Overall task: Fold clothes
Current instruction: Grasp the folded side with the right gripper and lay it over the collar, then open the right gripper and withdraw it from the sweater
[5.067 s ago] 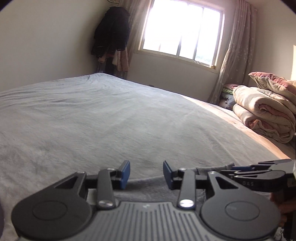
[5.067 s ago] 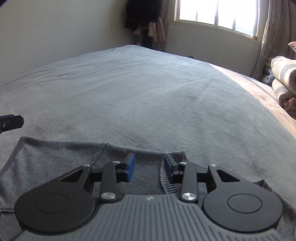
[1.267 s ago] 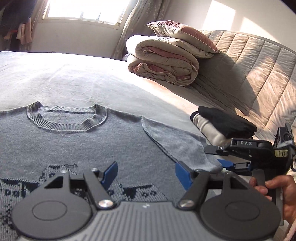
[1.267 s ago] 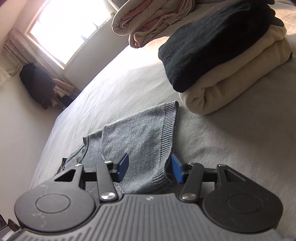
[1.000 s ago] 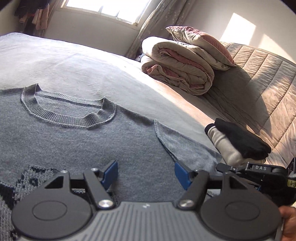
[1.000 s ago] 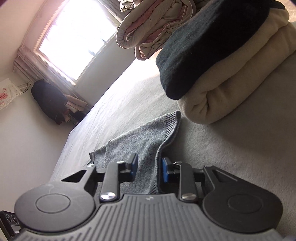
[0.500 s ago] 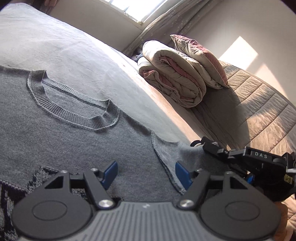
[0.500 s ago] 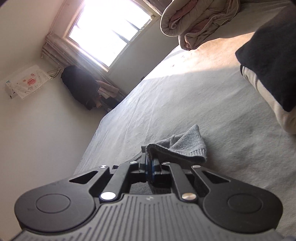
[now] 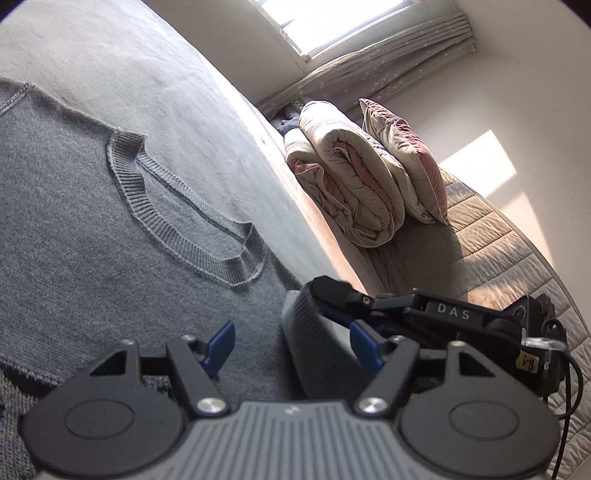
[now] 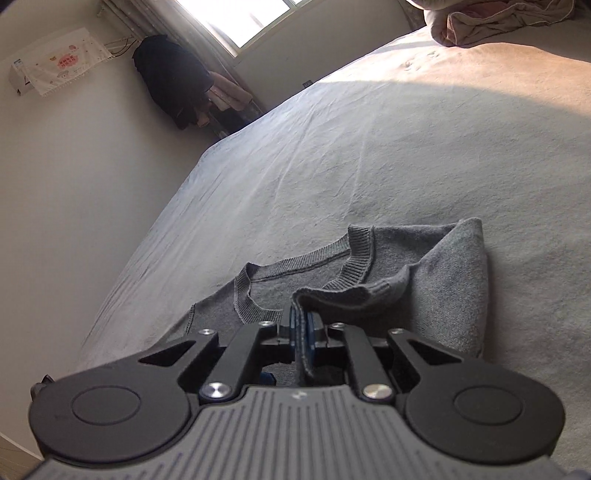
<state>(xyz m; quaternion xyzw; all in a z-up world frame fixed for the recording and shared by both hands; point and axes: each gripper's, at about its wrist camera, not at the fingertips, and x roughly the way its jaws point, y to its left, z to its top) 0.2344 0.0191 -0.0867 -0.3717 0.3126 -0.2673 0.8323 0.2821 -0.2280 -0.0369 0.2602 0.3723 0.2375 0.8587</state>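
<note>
Left wrist view shows a grey sweater [image 9: 81, 229] lying flat on a big bed [image 9: 155, 92] with a grey cover. Its round ribbed collar [image 9: 173, 236] sits near the middle of the picture. The left gripper [image 9: 293, 345] hangs over the sweater with its jaws wide apart, and nothing is pinched between its blue pads [image 9: 221, 341]. Just past it, the right gripper [image 9: 332, 306] comes in from the right side and holds the ribbed end of the sleeve [image 9: 314, 343], which is lifted off the bed and bends over the body of the sweater. Far behind, a rolled quilt [image 9: 351, 184] and a pillow [image 9: 406, 147] lie at the head of the bed, by a padded headboard [image 9: 498, 236]. Right wrist view shows the right gripper [image 10: 301, 330] up close. Its jaws have just opened a tiny bit, but they are almost closed and the blue pads press on the sleeve cuff [image 10: 332, 295] between them. The sleeve [image 10: 450, 288] folds in toward the collar [image 10: 295, 273], and the sweater [image 10: 221, 317] lies on the bed [image 10: 369, 147] below. Dark clothes [image 10: 173, 74] hang in the far corner by a bright window [image 10: 243, 18].
</note>
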